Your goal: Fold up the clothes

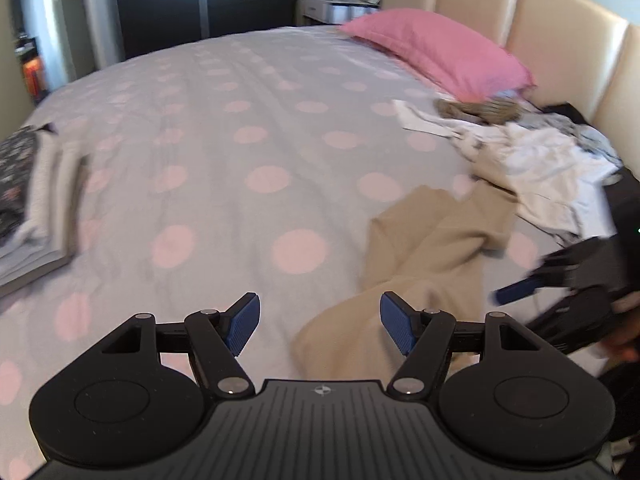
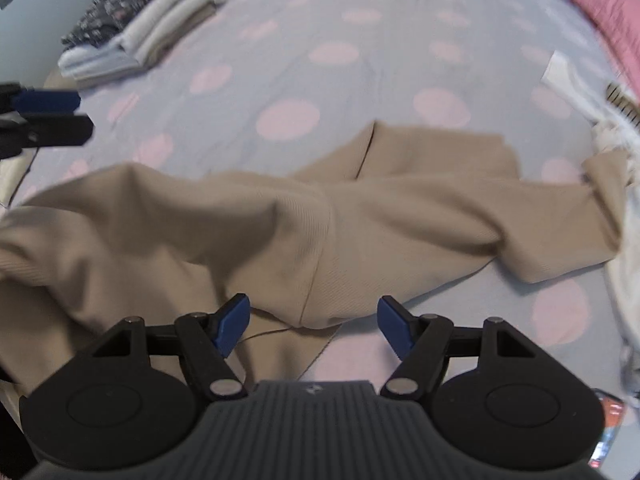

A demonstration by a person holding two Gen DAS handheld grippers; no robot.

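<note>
Beige garment (image 2: 360, 216) spread but crumpled on the dotted bed cover (image 1: 224, 128), lying crosswise in the right wrist view, one end reaching toward the heap of unfolded white clothes (image 1: 544, 168) near the pink pillow (image 1: 440, 48). Stack of already folded clothes (image 2: 132, 32) at the far side of the bed, well apart. Left gripper (image 1: 320, 328) released, jaws wide, nothing between them, above bare cover just beside the garment's near edge. Right gripper (image 2: 314, 326) also released and empty, hovering over the garment's lower hem. Probably the laying-out step: garment put down, first fold not yet made. Next move likely calls for pinching two edges or corners, pulling the cloth flat to remove the wrinkles, then folding over.
</note>
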